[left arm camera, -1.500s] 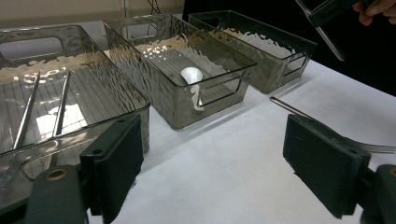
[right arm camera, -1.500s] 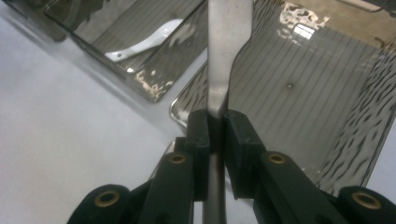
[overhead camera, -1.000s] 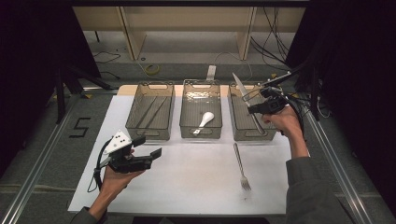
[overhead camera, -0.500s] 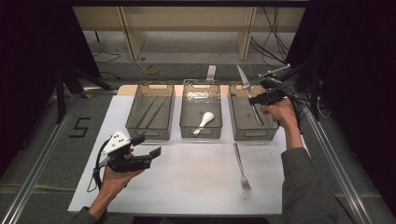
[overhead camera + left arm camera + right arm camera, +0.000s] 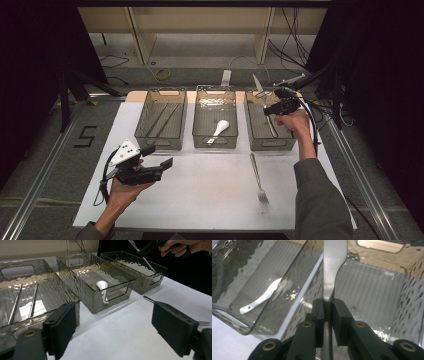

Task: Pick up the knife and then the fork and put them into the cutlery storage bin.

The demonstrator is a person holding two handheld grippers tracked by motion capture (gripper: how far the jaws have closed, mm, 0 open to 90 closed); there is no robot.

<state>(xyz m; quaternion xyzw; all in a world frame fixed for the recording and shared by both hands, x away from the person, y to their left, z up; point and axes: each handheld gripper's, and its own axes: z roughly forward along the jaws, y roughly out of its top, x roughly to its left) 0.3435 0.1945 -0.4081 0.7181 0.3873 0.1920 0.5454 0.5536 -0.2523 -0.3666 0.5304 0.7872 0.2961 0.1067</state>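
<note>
The right claw (image 5: 272, 109), clamped on a table knife (image 5: 331, 277), has sunk toward the right-hand bin (image 5: 270, 143) beneath it; release looks near. The left claw (image 5: 155, 159) hovers apart, empty.

A lab: black curtains (image 5: 30, 50), metal rails (image 5: 42, 170), loose cables (image 5: 295, 35).

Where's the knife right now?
The knife is clamped in the right tool, held tilted over the right-hand bin at the table's far right in the high view. The fork lies on the table nearer the person.
</note>
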